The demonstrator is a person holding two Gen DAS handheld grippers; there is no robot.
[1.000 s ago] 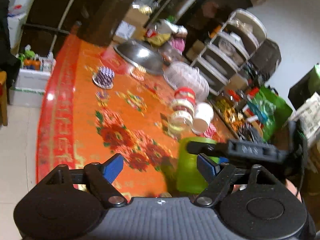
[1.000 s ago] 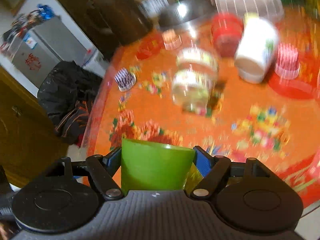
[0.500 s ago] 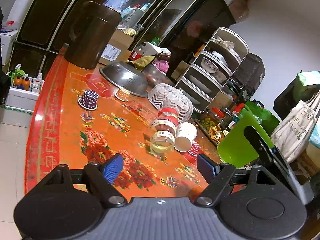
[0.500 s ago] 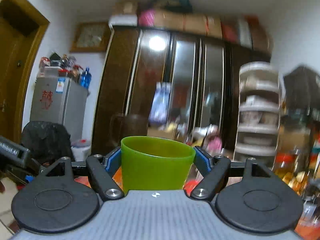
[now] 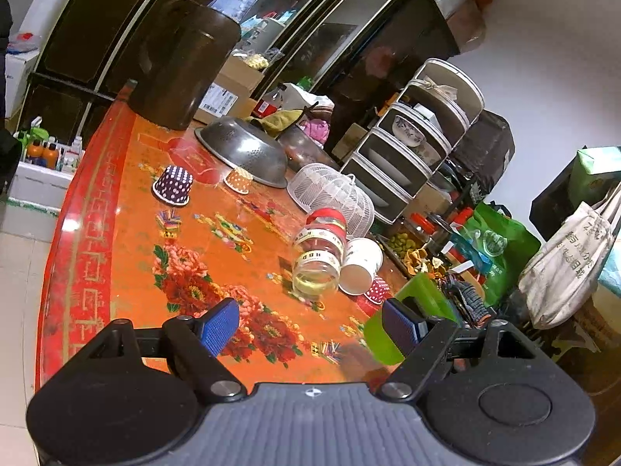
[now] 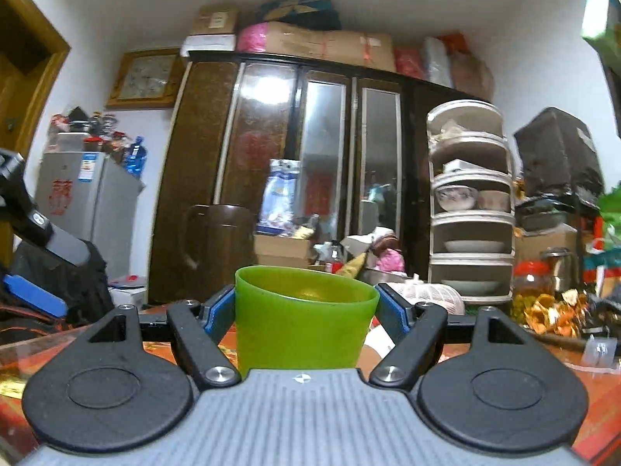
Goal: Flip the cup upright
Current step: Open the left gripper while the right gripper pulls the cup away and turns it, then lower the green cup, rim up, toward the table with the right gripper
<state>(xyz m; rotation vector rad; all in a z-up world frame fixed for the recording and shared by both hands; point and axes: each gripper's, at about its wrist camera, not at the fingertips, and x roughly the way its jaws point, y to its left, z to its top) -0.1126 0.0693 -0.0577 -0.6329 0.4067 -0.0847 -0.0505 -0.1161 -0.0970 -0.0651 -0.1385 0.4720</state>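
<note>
My right gripper [image 6: 306, 310] is shut on the green plastic cup [image 6: 302, 330]. The cup stands mouth up between the blue pads, level with the table. In the left wrist view the green cup [image 5: 419, 303] shows at the right, partly behind my left gripper's right finger, low near the table's front right edge. My left gripper [image 5: 310, 324] is open and empty above the orange flowered tablecloth [image 5: 194, 272], to the left of the cup.
A glass jar [image 5: 318, 256] and a white paper cup [image 5: 361, 268] lie on their sides mid-table. A dotted cup [image 5: 172, 186], metal colander [image 5: 244, 151], white mesh cover [image 5: 333, 198] and dark pitcher [image 5: 182, 66] stand farther back. A shelf rack [image 6: 469, 233] stands at the right.
The right gripper has turned the green cup from mouth down to mouth up and lowered it toward the table. The left gripper has stayed open, with its view tilting slightly.
</note>
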